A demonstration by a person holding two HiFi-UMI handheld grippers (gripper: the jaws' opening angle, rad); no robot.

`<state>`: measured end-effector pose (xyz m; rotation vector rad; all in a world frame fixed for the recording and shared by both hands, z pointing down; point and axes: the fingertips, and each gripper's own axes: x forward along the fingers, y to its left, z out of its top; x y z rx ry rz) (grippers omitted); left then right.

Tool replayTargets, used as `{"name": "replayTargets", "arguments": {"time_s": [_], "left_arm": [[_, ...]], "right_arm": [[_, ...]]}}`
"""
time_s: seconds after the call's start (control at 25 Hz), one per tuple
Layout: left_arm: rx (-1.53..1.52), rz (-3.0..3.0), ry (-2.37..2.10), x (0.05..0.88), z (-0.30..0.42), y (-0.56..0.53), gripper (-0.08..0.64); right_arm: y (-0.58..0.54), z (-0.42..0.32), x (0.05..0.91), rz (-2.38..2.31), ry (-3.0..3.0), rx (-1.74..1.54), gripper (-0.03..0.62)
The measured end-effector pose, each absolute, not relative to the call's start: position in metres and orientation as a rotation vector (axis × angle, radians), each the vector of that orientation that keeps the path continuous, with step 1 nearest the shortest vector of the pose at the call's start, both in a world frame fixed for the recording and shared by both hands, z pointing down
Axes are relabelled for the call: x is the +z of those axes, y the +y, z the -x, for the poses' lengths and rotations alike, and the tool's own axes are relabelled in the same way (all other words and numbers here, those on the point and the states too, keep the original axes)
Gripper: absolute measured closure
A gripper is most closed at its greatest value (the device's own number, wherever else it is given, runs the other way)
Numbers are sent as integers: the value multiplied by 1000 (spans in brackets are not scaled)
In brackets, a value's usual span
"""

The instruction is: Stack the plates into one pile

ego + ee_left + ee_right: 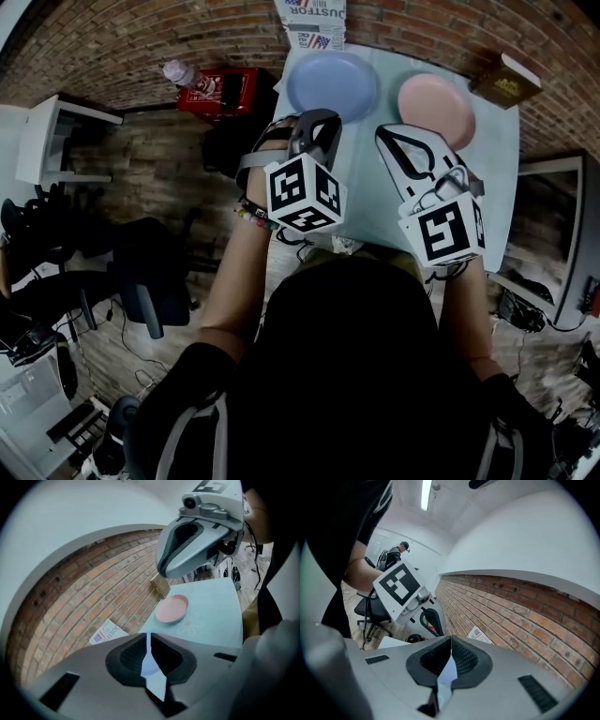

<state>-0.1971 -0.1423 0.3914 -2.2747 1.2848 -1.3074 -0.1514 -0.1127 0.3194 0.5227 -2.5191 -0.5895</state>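
Overhead, in the head view, I record two plates lying apart on the pale table [494,169]: a blue plate [331,84] at the far side and a pink plate [437,108] just to its right, not touching, so nothing is stacked yet. Both look like thin moulded ware with a raised rim. I judge them light, stiff and smooth enough to slip, and best pinched at the near rim and carried level. The left claw [314,131] hangs at the blue plate's near edge and the right claw [398,141] near the pink plate's near-left edge; I cannot confirm contact with either. In the left gripper view, the left claw [147,637] has its jaws closed together at the tips with nothing clamped. The pink plate [172,609] lies ahead on the table, with a brown box [160,585] beyond it by the brick wall [84,597]. In the right gripper view, the right claw [451,641] likewise has its jaws together and empty, and it faces the wall, with no plate clearly shown. In my judgement, each claw must spread before it can take a rim.
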Motion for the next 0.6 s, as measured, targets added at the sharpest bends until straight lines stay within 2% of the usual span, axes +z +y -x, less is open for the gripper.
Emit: {"name": "replayTargets", "arguments": {"time_s": [0.08,0.2,0.32,0.6], "left_arm": [[-1307,2360,1305,409,199,-148,522],[-1369,2367,1269,440,203,-158,448],[-1452,2350,1221,474,207,-170,423],[-1555,2352,1115,541,203,-194,412]], "right_arm": [[-115,148,322,-532,-2506,-579,557],[-120,141,326,-548,-2482,-563,557],[-126,134,330,-571,-2465,-541,557],[-140,121,338,-593,-2416,-512,557]]}}
